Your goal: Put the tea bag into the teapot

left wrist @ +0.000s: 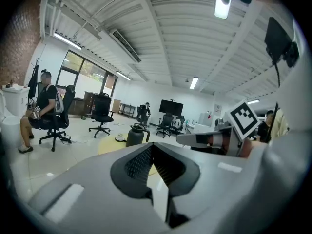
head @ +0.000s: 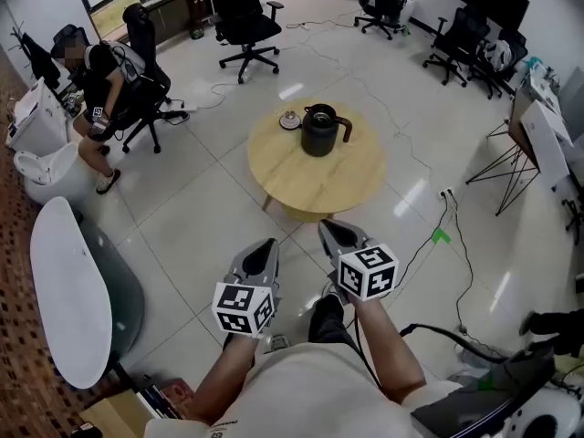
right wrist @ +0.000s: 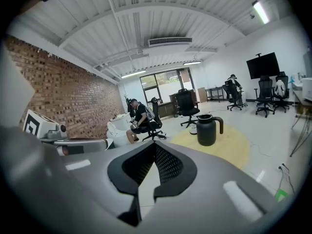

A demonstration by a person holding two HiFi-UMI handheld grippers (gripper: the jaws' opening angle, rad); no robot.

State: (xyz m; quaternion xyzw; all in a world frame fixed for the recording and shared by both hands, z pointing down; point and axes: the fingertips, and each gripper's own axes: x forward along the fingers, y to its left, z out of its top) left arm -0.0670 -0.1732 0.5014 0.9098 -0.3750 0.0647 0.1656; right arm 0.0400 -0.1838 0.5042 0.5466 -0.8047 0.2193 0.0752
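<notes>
A black teapot (head: 320, 130) with a side handle stands at the far side of a round wooden table (head: 315, 176). Just left of it lies a small white dish (head: 290, 120); what it holds is too small to tell, and I make out no tea bag. Both grippers hang over the floor, short of the table's near edge. My left gripper (head: 267, 245) is shut and empty. My right gripper (head: 327, 227) is likewise shut and empty. The left gripper view shows the teapot (left wrist: 135, 135) far beyond the jaws (left wrist: 152, 147). The right gripper view has the teapot (right wrist: 206, 129) ahead to the right.
A person (head: 91, 89) sits on an office chair at the far left. Black office chairs (head: 245, 26) stand behind the table. A white oval table (head: 68, 290) is at my left. Cables and a green tape mark (head: 441, 236) lie on the floor at right, near a metal stand (head: 525, 144).
</notes>
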